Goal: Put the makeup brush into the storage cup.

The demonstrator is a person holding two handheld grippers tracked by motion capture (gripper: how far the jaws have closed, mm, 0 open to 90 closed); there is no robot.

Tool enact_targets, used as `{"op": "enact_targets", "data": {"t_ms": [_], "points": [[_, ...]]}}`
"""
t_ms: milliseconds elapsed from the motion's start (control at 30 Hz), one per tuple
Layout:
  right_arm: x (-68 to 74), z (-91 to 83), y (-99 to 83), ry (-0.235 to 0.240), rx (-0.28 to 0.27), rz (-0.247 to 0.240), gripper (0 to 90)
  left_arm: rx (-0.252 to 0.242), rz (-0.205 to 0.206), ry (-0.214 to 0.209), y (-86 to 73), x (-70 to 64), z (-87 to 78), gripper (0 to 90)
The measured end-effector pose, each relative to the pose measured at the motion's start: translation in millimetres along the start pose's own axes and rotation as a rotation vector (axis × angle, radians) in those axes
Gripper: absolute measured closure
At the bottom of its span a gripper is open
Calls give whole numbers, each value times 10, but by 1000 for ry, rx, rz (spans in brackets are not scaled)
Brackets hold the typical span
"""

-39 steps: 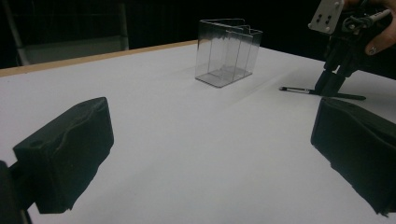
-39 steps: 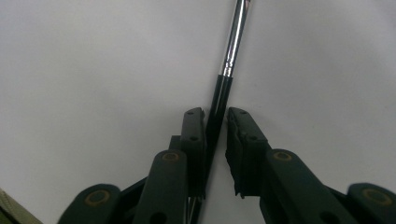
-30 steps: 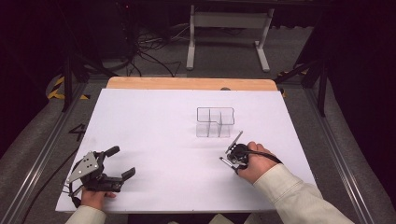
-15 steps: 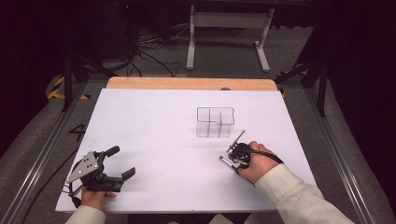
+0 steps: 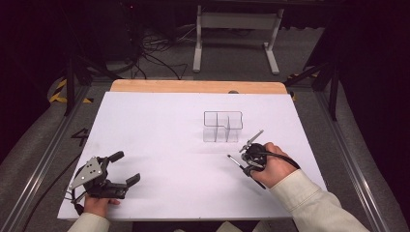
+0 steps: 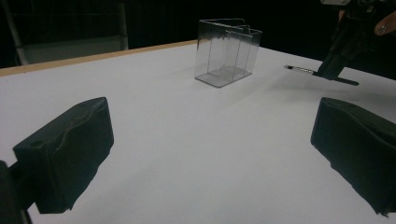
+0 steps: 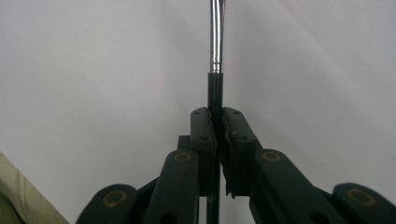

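jaws of the right gripper (image 7: pixel 217 135) are pressed shut on a thin brush (image 7: pixel 215 70). the brush has a black handle and a shiny silver part further out. it sticks straight out past the jaw tips, over the white table (image 7: pixel 93 70). a bit of striped pale sleeve (image 7: pixel 18 196) shows low down, to the left of the jaws.

from above, the right gripper (image 5: pixel 246 159) sits in the person's right hand (image 5: pixel 270 166). the brush (image 5: pixel 234 161) pokes out of it toward the left side of the table (image 5: pixel 154 130). a clear box (image 5: pixel 222 126) with small parts inside stands upright just beyond this gripper, close but not touching it.

the left gripper (image 5: pixel 121 169) is well apart from the right one, near the person's edge of the table. its two black jaws stand wide open with nothing between them. a grey plate (image 5: pixel 88 172) sits on top of it.

looking along the left gripper (image 6: pixel 210 154), the clear box (image 6: pixel 227 51) is far ahead of the open jaws. the right gripper (image 6: pixel 345 46) is ahead and to the right, holding the brush (image 6: pixel 301 69) low, close above the table (image 6: pixel 187 140).
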State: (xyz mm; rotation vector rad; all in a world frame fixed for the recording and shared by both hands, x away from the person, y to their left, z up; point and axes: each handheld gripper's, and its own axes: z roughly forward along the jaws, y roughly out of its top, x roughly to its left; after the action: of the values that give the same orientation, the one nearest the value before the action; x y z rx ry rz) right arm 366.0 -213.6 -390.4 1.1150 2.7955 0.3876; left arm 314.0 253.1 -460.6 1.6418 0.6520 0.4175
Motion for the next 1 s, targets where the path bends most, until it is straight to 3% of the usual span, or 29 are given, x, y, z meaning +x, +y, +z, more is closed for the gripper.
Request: {"op": "enact_targets", "data": {"t_ms": [433,733,767,833,1000], "points": [[-56,-214,-59,33,-132,5,841,4,-1,-1,1,-1,-2,1],[-91,-370,-99,75,-284,6,841,6,8,-1,3,3,-3,1],[-91,-370,-99,75,-284,6,841,6,8,-1,3,3,-3,1],[-102,-417,-115,75,-348,-7,841,4,2,-2,2,1,-2,0],[-117,-458,-139,70,-418,5,841,4,2,-3,2,1,-2,1]]}}
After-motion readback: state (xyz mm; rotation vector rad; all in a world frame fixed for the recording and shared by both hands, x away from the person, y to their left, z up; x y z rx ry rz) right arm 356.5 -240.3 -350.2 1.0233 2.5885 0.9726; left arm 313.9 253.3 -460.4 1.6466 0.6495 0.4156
